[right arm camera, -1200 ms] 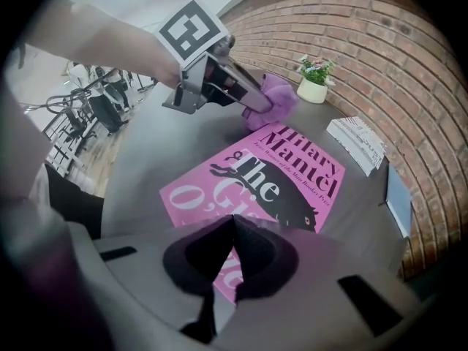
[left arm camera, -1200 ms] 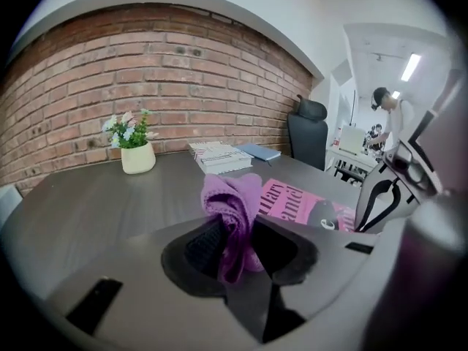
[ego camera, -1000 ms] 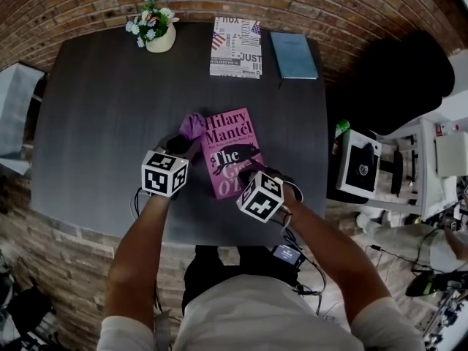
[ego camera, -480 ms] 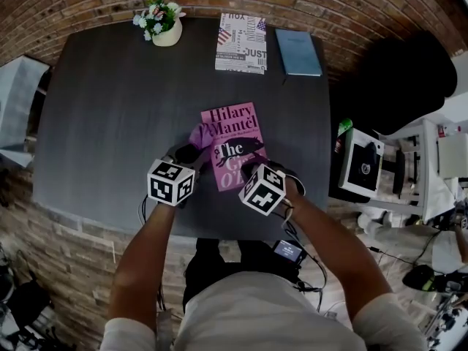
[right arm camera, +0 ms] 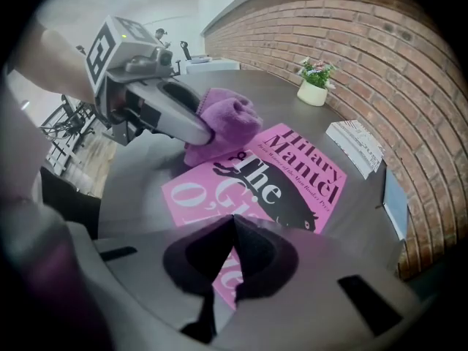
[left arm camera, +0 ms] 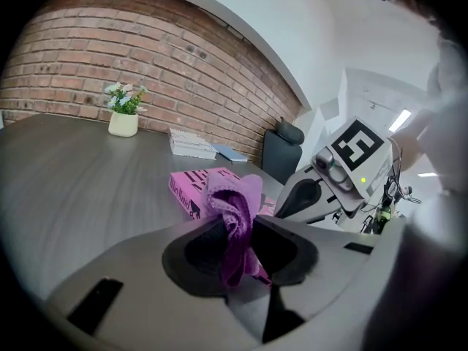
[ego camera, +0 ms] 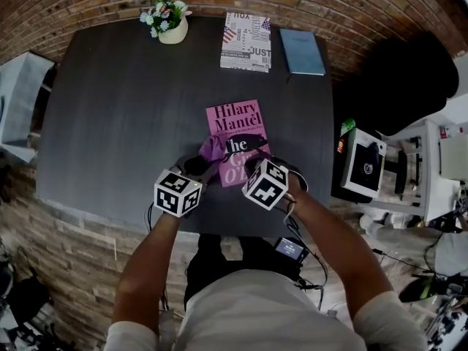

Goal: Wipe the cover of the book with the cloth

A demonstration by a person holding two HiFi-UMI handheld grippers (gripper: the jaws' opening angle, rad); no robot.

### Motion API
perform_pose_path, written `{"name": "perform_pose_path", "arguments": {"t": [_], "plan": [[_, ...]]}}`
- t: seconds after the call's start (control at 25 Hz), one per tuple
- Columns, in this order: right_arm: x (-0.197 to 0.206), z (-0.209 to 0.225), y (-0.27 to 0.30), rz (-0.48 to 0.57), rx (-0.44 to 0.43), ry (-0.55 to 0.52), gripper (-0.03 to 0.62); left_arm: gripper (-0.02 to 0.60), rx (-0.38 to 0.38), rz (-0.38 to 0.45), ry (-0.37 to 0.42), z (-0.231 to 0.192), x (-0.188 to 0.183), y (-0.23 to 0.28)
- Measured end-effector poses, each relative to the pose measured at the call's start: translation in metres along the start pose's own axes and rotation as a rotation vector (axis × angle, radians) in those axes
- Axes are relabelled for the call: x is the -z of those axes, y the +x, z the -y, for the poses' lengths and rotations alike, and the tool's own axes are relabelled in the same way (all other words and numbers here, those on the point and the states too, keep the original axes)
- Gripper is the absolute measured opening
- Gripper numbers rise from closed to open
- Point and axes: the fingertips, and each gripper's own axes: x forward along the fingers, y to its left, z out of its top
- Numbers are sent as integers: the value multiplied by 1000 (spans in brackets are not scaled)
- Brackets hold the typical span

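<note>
A pink book (ego camera: pixel 239 134) lies flat near the middle of the dark table (ego camera: pixel 117 108). My left gripper (ego camera: pixel 202 164) is shut on a bunched purple cloth (ego camera: pixel 213 149), which rests on the left side of the book's cover. In the left gripper view the cloth (left arm camera: pixel 235 212) stands up between the jaws with the book (left arm camera: pixel 189 189) just behind it. My right gripper (ego camera: pixel 253 166) is shut and empty; its tips (right arm camera: pixel 233 223) press down on the near part of the book (right arm camera: pixel 289 185). The right gripper view shows the cloth (right arm camera: pixel 224 121) at the tip of the left gripper (right arm camera: pixel 191 126).
At the table's far edge stand a small flower pot (ego camera: pixel 170 25), a white printed book (ego camera: pixel 247 42) and a blue book (ego camera: pixel 301 51). A black chair (ego camera: pixel 402 79) is off the right side. The table's near edge runs just under my hands.
The left gripper has dragged the cloth from the book's far left corner down along its left side and onto the cover. The right gripper has stayed pressed on the book.
</note>
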Motion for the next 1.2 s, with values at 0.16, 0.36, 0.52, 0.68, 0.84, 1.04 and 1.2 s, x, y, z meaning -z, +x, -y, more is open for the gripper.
{"name": "perform_pose_path", "arguments": {"t": [0.16,0.36,0.52,0.68,0.84,1.04,1.2], "plan": [[0,1,0,-1,5,0,14,109,20,-1,-9,10,7,-4],[-1,0,0,-3,19,1,14,109,39,-3,-27,22,15,-10],[-1,0,0,-6,25,3,14,109,51,-3,-41,32,22,-13],[-1,0,-1,-10,34,8,14,109,62,-6,-52,40,28,-18],[-1,-1,0,-16,38,12,14,109,75,-13,-55,48,34,-22],[-1,0,0,-23,51,19,14,109,90,-25,-57,57,40,-26],[-2,0,-1,-26,58,28,14,109,98,-24,-72,63,45,-30]]}}
